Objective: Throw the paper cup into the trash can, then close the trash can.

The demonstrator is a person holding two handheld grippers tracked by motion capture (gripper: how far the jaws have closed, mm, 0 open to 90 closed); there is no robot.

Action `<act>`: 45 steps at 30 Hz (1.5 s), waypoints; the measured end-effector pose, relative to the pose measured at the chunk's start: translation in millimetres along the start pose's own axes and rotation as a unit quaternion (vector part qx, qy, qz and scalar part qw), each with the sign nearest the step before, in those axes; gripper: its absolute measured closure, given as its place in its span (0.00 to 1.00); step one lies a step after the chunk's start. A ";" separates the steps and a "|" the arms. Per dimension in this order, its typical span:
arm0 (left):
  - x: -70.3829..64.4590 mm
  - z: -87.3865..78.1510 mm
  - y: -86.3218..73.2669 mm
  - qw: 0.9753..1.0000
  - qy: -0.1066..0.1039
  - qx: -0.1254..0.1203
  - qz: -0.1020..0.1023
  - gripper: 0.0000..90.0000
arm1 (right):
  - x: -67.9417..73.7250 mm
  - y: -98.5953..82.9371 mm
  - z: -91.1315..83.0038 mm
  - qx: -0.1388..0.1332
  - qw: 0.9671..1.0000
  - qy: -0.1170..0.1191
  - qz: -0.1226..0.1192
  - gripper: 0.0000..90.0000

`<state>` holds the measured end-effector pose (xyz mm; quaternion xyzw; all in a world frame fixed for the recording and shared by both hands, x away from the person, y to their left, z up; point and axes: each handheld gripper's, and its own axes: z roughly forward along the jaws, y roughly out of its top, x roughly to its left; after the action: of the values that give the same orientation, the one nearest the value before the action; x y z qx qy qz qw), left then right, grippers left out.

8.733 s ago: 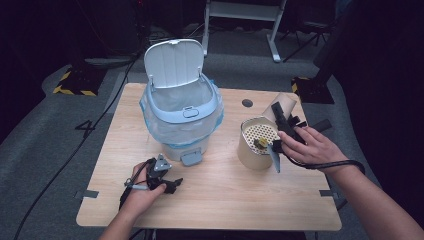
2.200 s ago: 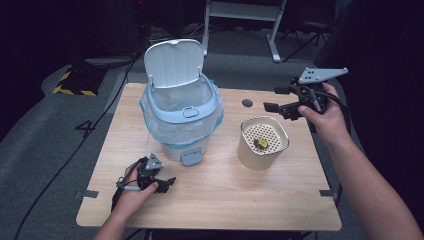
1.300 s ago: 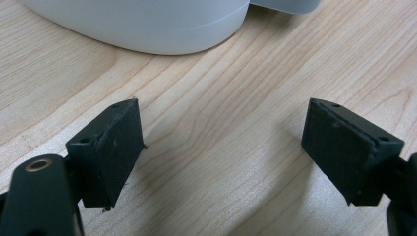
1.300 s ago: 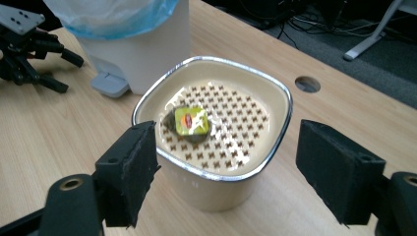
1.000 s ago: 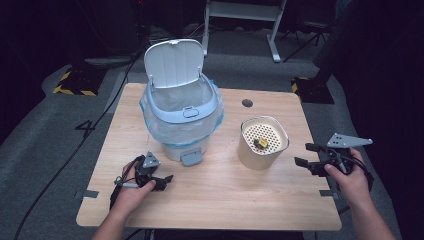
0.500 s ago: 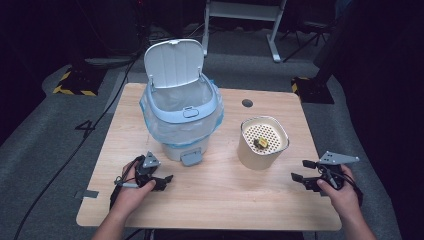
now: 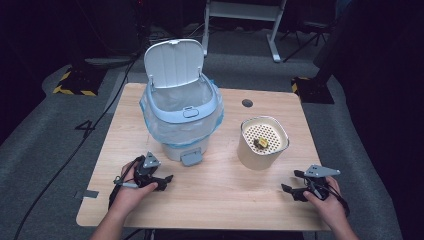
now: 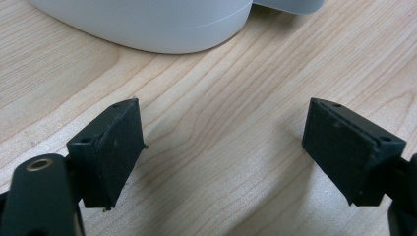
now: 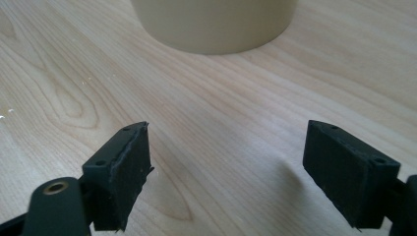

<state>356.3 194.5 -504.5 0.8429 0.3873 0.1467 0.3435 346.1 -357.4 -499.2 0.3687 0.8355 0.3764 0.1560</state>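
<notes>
Left hand-held gripper (image 7: 162, 181) low on the worktop (image 7: 225, 195) at near left, jaws wide apart, nothing between them; bare wood grain seen between the pads in the left gripper view. Just beyond it, base and foot pedal (image 7: 191, 159) of the pedal bin (image 7: 181, 125), centre-left, lid (image 7: 173, 63) hinged up, clear liner bag (image 7: 150, 112) folded over the rim. To the right of the bin, apart from it: cream canister (image 7: 262, 145) with perforated insert, small yellowish scrap (image 7: 260, 143) lying on the insert. Dark round grommet hole (image 7: 247, 103) at far centre-right. Right hand-held gripper (image 7: 291, 188) at near right, also low over the wood, jaws wide apart and empty; canister base just ahead in the right gripper view.

Risks, judged:
- Canister light and tall; pinch on the rim from one side likely to tip it, scrap spilled on the worktop.
- Scrap small on a perforated surface; wide pads may push it aside rather than grip it.
- Liner overhang loose; snag on a jaw could drag the bag off the rim.
</notes>
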 end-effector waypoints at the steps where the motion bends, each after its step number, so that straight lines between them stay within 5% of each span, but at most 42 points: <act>1: 0.0 0.0 0.0 1.000 0.000 0.000 0.000 0.18 | 0.4 -1.9 2.6 -0.003 1.000 0.001 0.000 0.20; 12: 1.2 -3.9 -1.3 1.000 0.014 -0.011 0.002 0.31 | 2.4 -2.7 4.9 0.007 1.000 -0.011 -0.008 0.17; 18: 2.2 -10.4 -1.0 0.999 -0.005 -0.034 -0.021 0.32 | 2.4 -2.7 4.9 0.007 1.000 -0.011 -0.008 0.17; 23: 5.6 -24.4 4.4 0.998 -0.023 -0.057 -0.030 0.33 | 2.4 -2.7 5.0 0.006 1.000 -0.011 -0.007 0.17; 26: 7.3 -34.6 8.7 0.997 -0.034 -0.073 -0.014 0.34 | 2.4 -2.7 5.0 0.006 1.000 -0.011 -0.007 0.17; 32: 7.2 -61.7 22.9 0.991 -0.071 -0.114 -0.024 0.38 | 2.4 -2.7 5.1 0.006 1.000 -0.011 -0.007 0.17; 35: 6.5 -73.6 29.2 0.990 -0.068 -0.120 -0.008 0.40 | 2.3 -2.7 5.1 0.006 1.000 -0.011 -0.007 0.17; 40: 10.7 -91.6 40.4 0.992 -0.054 -0.110 -0.010 0.39 | 2.3 -2.7 5.1 0.005 1.000 -0.011 -0.007 0.17; 45: 18.8 -109.5 54.4 0.988 -0.066 -0.140 -0.022 0.40 | 2.4 -2.7 5.1 0.006 1.000 -0.011 -0.007 0.17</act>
<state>342.6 234.4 -388.2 0.7857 0.3582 0.1359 0.4858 345.9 -354.2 -504.6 0.3678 0.8386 0.3661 0.1659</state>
